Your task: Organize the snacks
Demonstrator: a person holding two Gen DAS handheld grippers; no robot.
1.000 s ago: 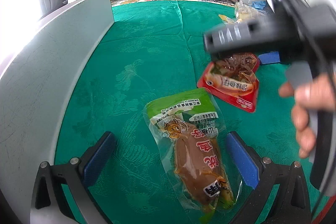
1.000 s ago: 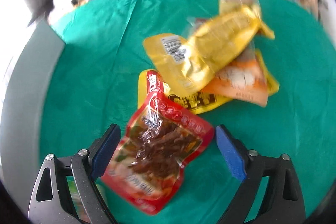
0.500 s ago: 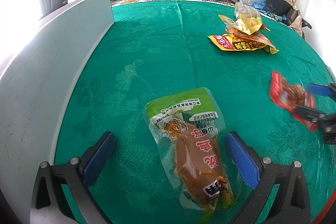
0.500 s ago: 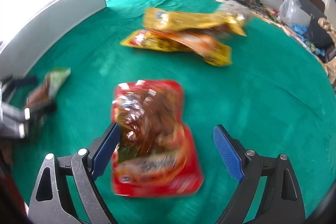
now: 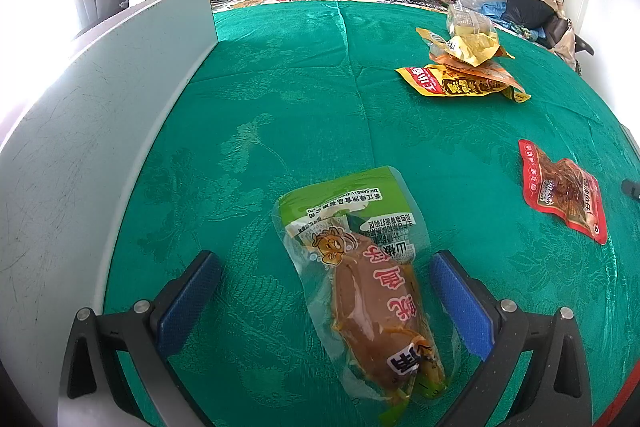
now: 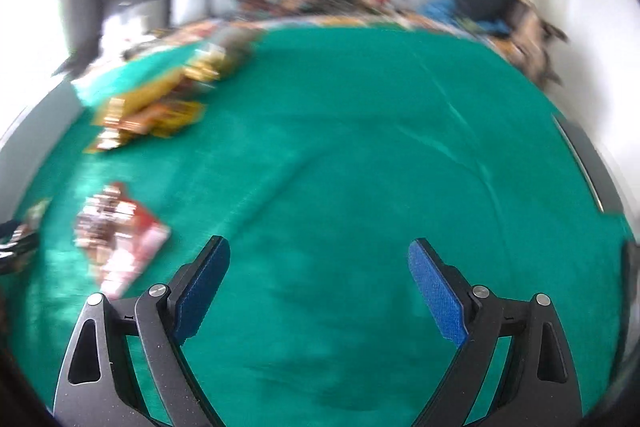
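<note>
Two open jaws: left gripper [image 5: 326, 301] straddling limp, slippery chicken-leg pouch [image 5: 360, 283], better pinching its flat sealed edge; right gripper [image 6: 319, 285] opening, empty.

On the cloth [image 5: 320, 99], the nearest packet [image 5: 372, 291] lies at my six o'clock, between my left gripper's [image 5: 324, 291] fingers. A second packet [image 5: 562, 191] lies at three o'clock, well apart. The snack pile [image 5: 468, 71] sits at one o'clock, farther back. A board [image 5: 92, 131] runs along at nine o'clock.
</note>
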